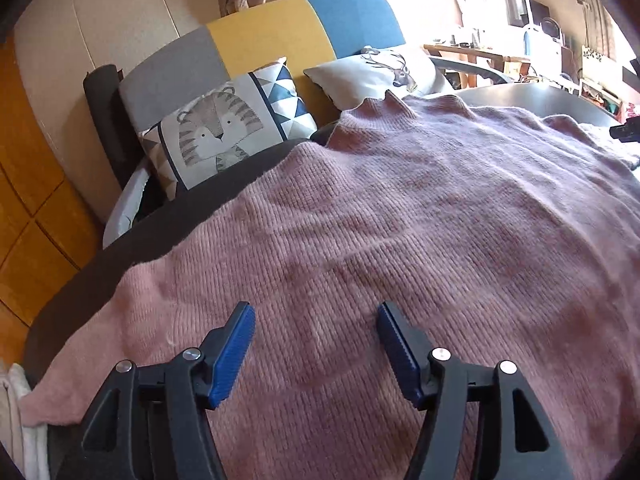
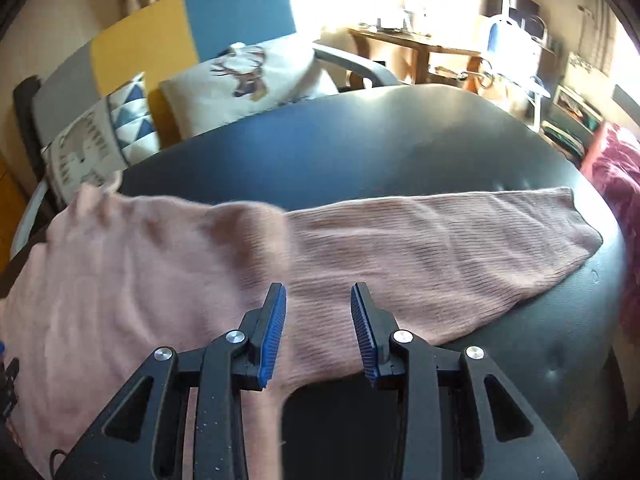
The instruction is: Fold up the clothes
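Sweater (image 1: 420, 240): lying spread flat over the dark table (image 1: 200, 208), pink ribbed knit, filling most of the left wrist view from 6 o'clock out to 1 o'clock; neck edge sitting at 12 o'clock, near the cushions.

Sleeve (image 2: 440, 248): stretching out flat across the dark table (image 2: 360, 148) toward 3 o'clock in the right wrist view, cuff end lying near the table's right edge (left part of the garment blurring in this view).

Left gripper (image 1: 316, 316): hovering over the sweater's body at 6 o'clock, blue pads (image 1: 236, 356) standing well apart, nothing lying between them but the flat knit beneath; touching the fabric or not, cannot tell.

Right gripper (image 2: 318, 300): pointing down over the base of the sleeve at 6 o'clock, blue pads (image 2: 272, 336) standing moderately apart, gripping nothing.

Tiger cushion (image 1: 224, 128): leaning against the patchwork sofa back (image 1: 264, 40) at 10 o'clock, just beyond the table.

Deer cushion (image 2: 244, 76): resting at 11 o'clock in the right wrist view, beside the tiger cushion.

Dark red cloth (image 2: 616, 184): lying bunched at 3 o'clock, off the table's right edge.

Wooden desk (image 2: 420, 44): standing at 1 o'clock, sunlit and cluttered (items too small to tell).
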Available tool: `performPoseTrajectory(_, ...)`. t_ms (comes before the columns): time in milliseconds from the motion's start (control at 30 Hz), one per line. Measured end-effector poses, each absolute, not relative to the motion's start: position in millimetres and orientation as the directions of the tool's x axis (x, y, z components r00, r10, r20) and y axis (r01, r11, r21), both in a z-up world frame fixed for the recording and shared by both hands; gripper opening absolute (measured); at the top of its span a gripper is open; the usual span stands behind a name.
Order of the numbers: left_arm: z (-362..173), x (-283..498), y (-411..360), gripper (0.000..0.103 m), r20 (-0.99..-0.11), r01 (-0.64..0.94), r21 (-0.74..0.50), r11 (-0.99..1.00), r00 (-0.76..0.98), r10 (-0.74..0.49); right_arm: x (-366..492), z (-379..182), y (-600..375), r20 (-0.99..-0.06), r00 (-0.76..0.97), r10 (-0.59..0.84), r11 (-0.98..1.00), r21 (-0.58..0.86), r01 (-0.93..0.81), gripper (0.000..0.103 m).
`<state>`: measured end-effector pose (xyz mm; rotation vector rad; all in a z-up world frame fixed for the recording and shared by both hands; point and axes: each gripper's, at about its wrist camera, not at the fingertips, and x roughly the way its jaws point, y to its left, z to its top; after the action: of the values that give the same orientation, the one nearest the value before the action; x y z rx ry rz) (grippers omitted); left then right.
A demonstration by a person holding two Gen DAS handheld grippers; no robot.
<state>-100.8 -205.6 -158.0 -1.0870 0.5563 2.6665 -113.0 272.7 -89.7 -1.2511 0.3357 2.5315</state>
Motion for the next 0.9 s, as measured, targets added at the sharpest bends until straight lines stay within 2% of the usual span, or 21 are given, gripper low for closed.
performPoseTrajectory(133,-161.2,-96.4,-204.3,0.068,-0.679,-0.307,0.301,-0.903,-0.733,0.023,-130.8,-112.8,304.7,-0.857,-0.468,0.216,-0.920,-0.019,-0.390,0.037)
performPoseTrajectory(200,-161.7,-97.2,-205.9,0.069,-0.679,-0.303,0.296,-0.906,-0.734,0.024,-126.7,-121.3,320.3,-0.857,-0.452,0.247,-0.909,-0.044,-0.414,0.049)
performPoseTrajectory(233,-161.9,-97.6,-206.7,0.071,-0.678,-0.301,0.294,-0.907,-0.735,0.024,-121.3,-122.6,328.8,-0.853,-0.443,0.276,-0.892,-0.055,-0.449,0.063)
performPoseTrajectory(300,-162.4,-98.4,-208.4,0.072,-0.677,-0.298,0.289,-0.910,-0.735,0.025,-109.4,-125.6,344.8,-0.842,-0.461,0.280,-0.865,-0.013,-0.502,0.067)
performPoseTrajectory(433,-163.0,-103.2,-216.7,0.077,-0.688,-0.294,0.249,-0.923,-0.724,0.045,-109.0,-120.3,340.5,-0.841,-0.457,0.291,-0.873,-0.038,-0.486,0.067)
performPoseTrajectory(467,-163.4,-104.8,-218.9,0.080,-0.692,-0.289,0.236,-0.928,-0.720,0.048,-109.7,-116.0,335.8,-0.838,-0.465,0.285,-0.878,-0.033,-0.478,0.062)
performPoseTrajectory(567,-164.5,-109.9,-225.5,0.087,-0.704,-0.273,0.199,-0.941,-0.708,0.057,-108.8,-92.9,308.1,-0.786,-0.581,0.209,-0.900,0.077,-0.428,0.060)
performPoseTrajectory(633,-165.2,-112.6,-229.1,0.089,-0.712,-0.269,0.175,-0.947,-0.699,0.067,-118.7,-87.6,270.2,-0.771,-0.621,0.141,-0.948,0.075,-0.309,0.056)
performPoseTrajectory(700,-165.7,-113.9,-231.2,0.089,-0.718,-0.270,0.156,-0.950,-0.692,0.078,-133.9,-94.5,228.4,-0.787,-0.612,0.075,-0.978,0.060,-0.198,0.047)
performPoseTrajectory(767,-165.8,-113.6,-231.3,0.090,-0.719,-0.270,0.152,-0.951,-0.690,0.081,-149.7,-106.7,200.4,-0.806,-0.590,0.048,-0.988,0.051,-0.149,0.046)
performPoseTrajectory(900,-166.2,-110.6,-228.1,0.090,-0.711,-0.266,0.174,-0.948,-0.701,0.066,-166.2,-135.6,192.6,-0.825,-0.559,0.089,-0.984,0.015,-0.179,0.044)
